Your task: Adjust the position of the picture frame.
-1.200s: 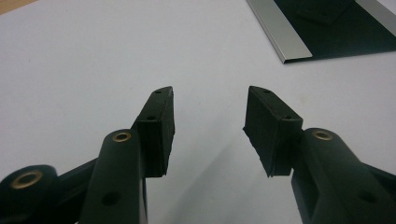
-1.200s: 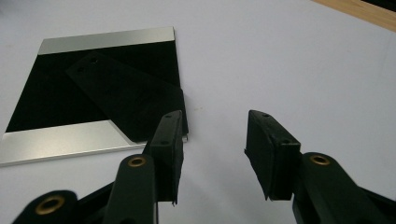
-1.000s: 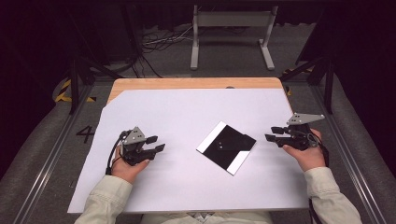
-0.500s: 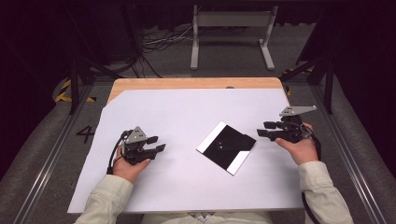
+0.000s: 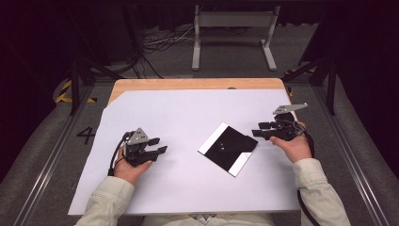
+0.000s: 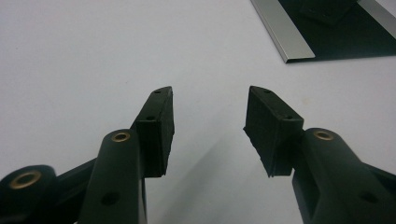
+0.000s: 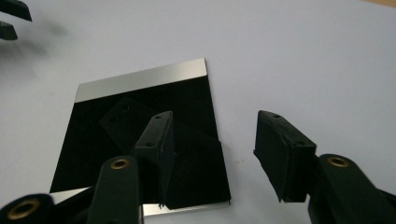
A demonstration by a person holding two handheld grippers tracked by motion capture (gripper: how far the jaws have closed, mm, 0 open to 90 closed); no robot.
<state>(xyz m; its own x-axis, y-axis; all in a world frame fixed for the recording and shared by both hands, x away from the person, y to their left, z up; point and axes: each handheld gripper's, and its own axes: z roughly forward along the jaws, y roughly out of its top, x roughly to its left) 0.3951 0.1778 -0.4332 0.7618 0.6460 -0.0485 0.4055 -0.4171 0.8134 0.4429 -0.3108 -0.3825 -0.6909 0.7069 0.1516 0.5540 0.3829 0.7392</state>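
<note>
A square black plate [image 5: 228, 148] with silver strips along two edges lies flat on the white sheet [image 5: 188, 113], right of centre. My right gripper [image 5: 257, 129] hovers at the plate's right corner. Its jaws have just been opening and stand open, with nothing pressed between them. In the right gripper view [image 7: 215, 116] the left jaw hangs over the glossy plate [image 7: 93, 140], which mirrors it, and the right jaw is over bare sheet. My left gripper [image 5: 160, 145] rests open at the left, apart from the plate. Its jaws [image 6: 210, 93] are empty, with the plate [image 6: 336, 37] beyond.
A wooden table edge [image 5: 197, 84] shows beyond the white sheet. A metal stand [image 5: 233, 21] and cables [image 5: 160, 42] sit on the floor behind. Grey rails run along both sides of the table. The left gripper [image 7: 11, 18] appears far off in the right gripper view.
My right hand has moved left toward the plate's right corner, and its jaws look slightly wider. The left hand and the plate have stayed put.
</note>
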